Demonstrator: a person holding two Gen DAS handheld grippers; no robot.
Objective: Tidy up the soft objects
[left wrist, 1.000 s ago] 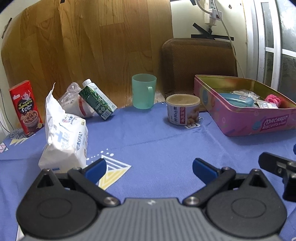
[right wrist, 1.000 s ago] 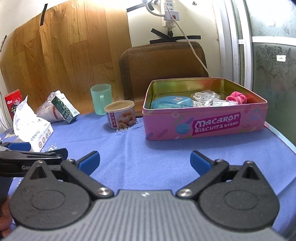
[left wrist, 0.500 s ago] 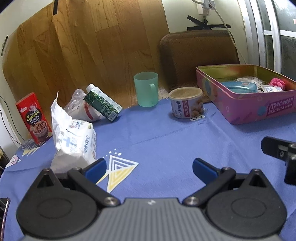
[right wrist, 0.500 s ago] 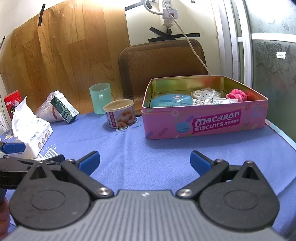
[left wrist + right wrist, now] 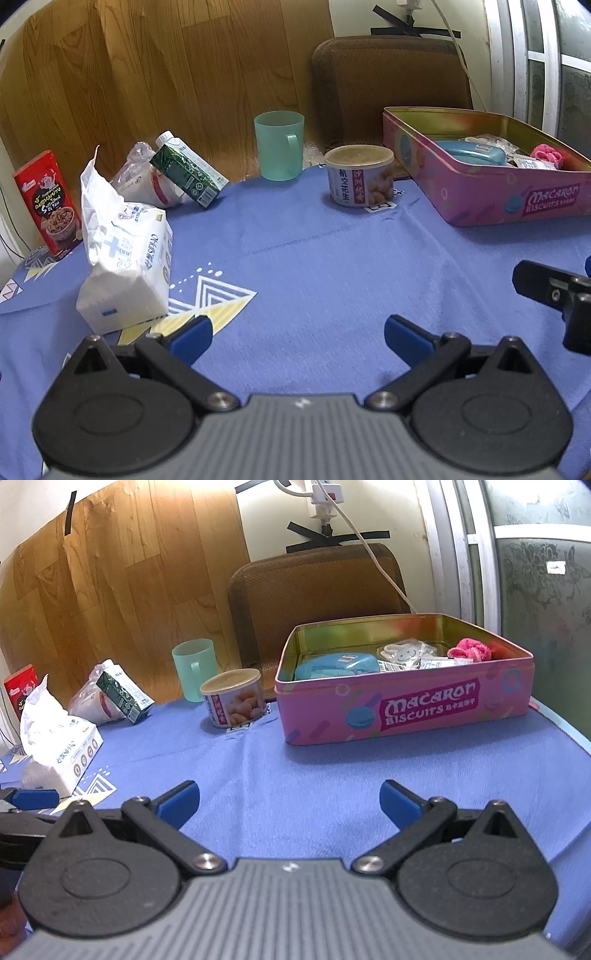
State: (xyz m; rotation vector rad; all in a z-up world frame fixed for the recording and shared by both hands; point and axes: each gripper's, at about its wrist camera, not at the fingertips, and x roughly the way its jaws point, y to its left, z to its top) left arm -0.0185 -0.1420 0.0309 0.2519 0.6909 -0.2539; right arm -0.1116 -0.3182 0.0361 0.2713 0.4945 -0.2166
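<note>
A pink Macaron Biscuits tin (image 5: 406,709) stands open at the right of the blue tablecloth and also shows in the left wrist view (image 5: 517,203). Inside lie a blue pouch (image 5: 336,664), a white packet (image 5: 402,653) and a pink fluffy item (image 5: 469,651). A white soft tissue pack (image 5: 125,266) lies at the left and also shows in the right wrist view (image 5: 55,749). My left gripper (image 5: 295,338) is open and empty, just right of the tissue pack. My right gripper (image 5: 290,801) is open and empty, in front of the tin.
A round can (image 5: 358,175), a green mug (image 5: 279,146), a tilted green carton (image 5: 188,170) leaning on a plastic bag (image 5: 144,181), and a red snack box (image 5: 48,203) stand along the back. A brown chair back (image 5: 317,602) rises behind the table.
The left gripper's view has shifted: it rose and pulled back, then dipped and came closer to the tissue pack. The right gripper tilted slightly. Both stay open.
</note>
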